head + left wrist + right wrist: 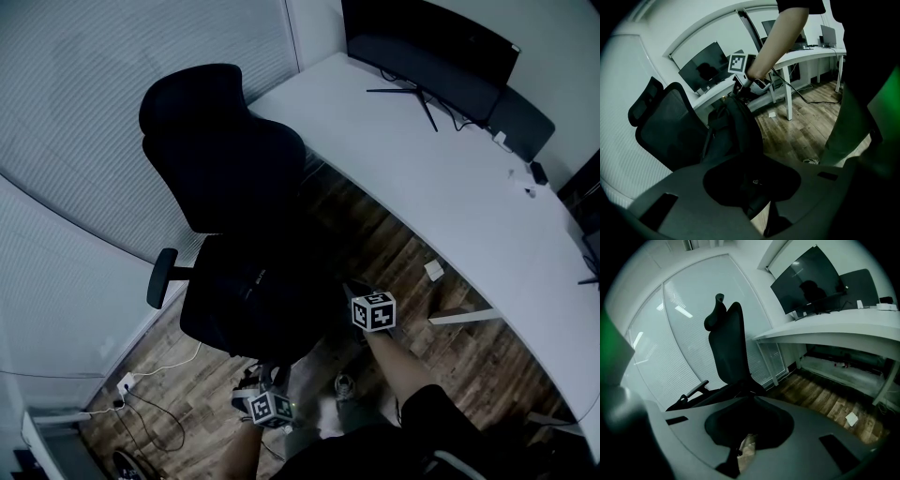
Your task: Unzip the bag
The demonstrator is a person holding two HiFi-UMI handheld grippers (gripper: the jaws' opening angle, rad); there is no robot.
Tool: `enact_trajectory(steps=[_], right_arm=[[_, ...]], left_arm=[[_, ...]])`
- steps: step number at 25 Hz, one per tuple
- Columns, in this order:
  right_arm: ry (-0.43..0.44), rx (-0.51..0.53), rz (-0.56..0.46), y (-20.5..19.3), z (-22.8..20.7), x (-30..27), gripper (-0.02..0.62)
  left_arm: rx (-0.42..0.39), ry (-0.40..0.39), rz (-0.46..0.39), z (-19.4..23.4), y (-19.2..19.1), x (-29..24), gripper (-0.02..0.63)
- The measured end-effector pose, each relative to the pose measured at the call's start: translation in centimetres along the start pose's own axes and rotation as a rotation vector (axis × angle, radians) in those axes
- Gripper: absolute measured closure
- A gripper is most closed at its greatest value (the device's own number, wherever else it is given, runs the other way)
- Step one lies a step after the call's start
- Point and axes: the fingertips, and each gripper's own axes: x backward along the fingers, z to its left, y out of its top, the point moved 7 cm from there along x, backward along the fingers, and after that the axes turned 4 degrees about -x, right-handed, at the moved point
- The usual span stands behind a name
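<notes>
A black bag [272,300] stands on the seat of a black office chair [220,141]. My left gripper [255,377] is at the bag's near lower side. In the left gripper view its jaws [757,187] are closed on dark fabric of the bag [733,126]. My right gripper [349,287] is at the bag's top right; the left gripper view shows it [740,92] at the bag's upper end. In the right gripper view, the right gripper [746,447] is shut on a small pale tab [747,444], which looks like the zip pull. The zip line itself is too dark to make out.
A long white desk [450,187] runs along the right, with a dark monitor [422,47] at its far end. A scrap of paper [433,270] lies on the wooden floor. Cables and a power strip [127,384] lie at the lower left. My shoe [344,384] is below the chair.
</notes>
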Motion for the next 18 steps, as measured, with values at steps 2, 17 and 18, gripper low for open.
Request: enact_trajectory(steps=[2,17,18], right_arm=[[-0.011,-0.005,0.006,0.1,-0.2,-0.5,0.541],[-0.042,0.037,-0.034,-0.5,0.9,2.0,0.538],[-0.044,0.034,-0.040,-0.6,1.1,2.4,0.538]], left_arm=[[-0.002,-0.004,-0.001,0.1,0.0,-0.2,0.509],[0.050,-0.041,-0.027,-0.1,-0.5,-0.1,0.469],[0.058,-0.043,-0.034,-0.1,-0.5,-0.1,0.465]])
